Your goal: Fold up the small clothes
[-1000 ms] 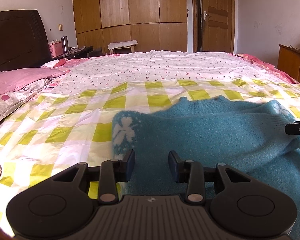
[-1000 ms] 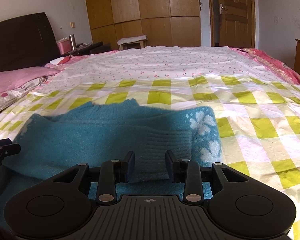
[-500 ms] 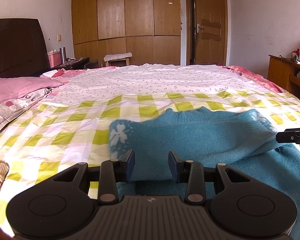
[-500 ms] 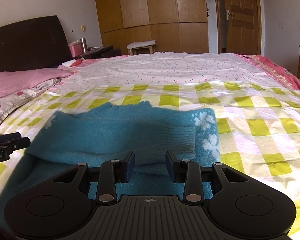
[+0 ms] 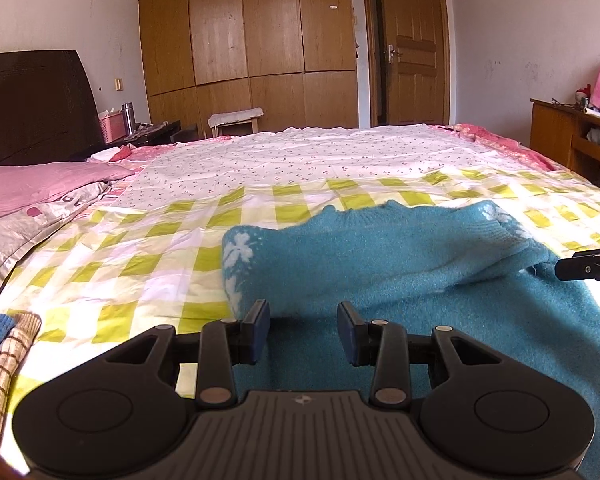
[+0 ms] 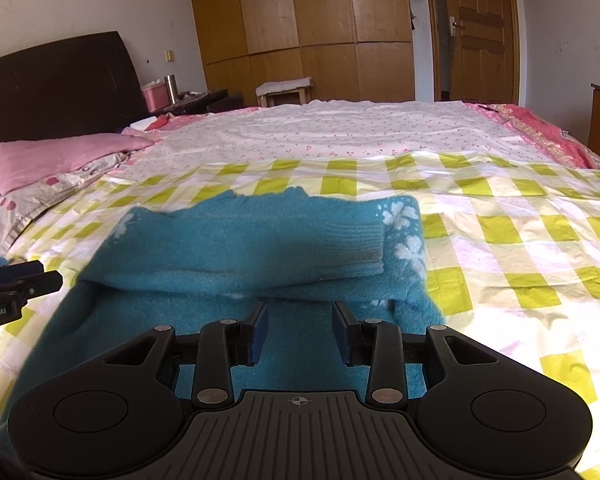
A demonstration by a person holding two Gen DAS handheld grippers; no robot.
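Note:
A small teal knit sweater (image 5: 380, 256) with white flower marks lies on the yellow-checked bedsheet (image 5: 148, 264). Its sleeves are folded across the body; it also shows in the right wrist view (image 6: 240, 248). My left gripper (image 5: 303, 332) is open and empty, hovering over the sweater's near left part. My right gripper (image 6: 299, 330) is open and empty over the near right part. The right gripper's tip (image 5: 588, 268) shows at the right edge of the left wrist view, and the left gripper's tip (image 6: 24, 284) at the left edge of the right wrist view.
Folded cloths, one brown-checked (image 5: 4, 356), lie at the near left. Pink pillows (image 5: 40, 188) and a dark headboard (image 5: 32, 104) are at the left. Wooden wardrobes (image 5: 252, 40) and a door (image 5: 416, 40) stand beyond the bed; a wooden cabinet (image 5: 568, 136) is at the right.
Both grippers have drawn back and risen from the sweater, so more of the bed and the folded sleeves shows. Both stay open.

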